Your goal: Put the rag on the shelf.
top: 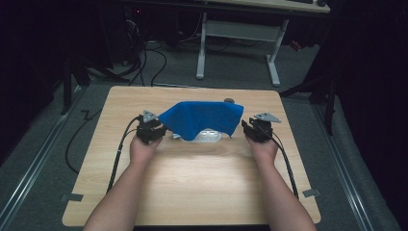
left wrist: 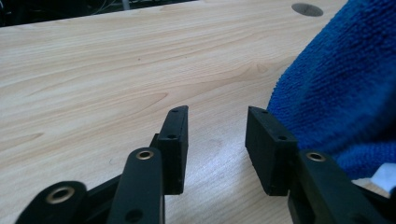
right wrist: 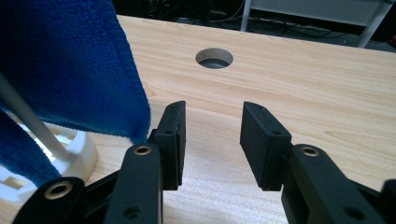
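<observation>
Blue cloth [top: 204,118] draped over white rack [top: 208,136], left claw [top: 155,130] and right claw [top: 251,129] both open, empty.

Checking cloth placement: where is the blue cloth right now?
In the high view the blue cloth hangs draped over a white rack mid-table, between the open left gripper and right gripper.

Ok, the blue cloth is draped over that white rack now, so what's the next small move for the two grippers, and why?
Probably draw both back toward the person. The blue cloth hangs over the white rack, and the left gripper and right gripper stand open with nothing between their jaws, so backing off avoids snagging the hanging edges.
</observation>
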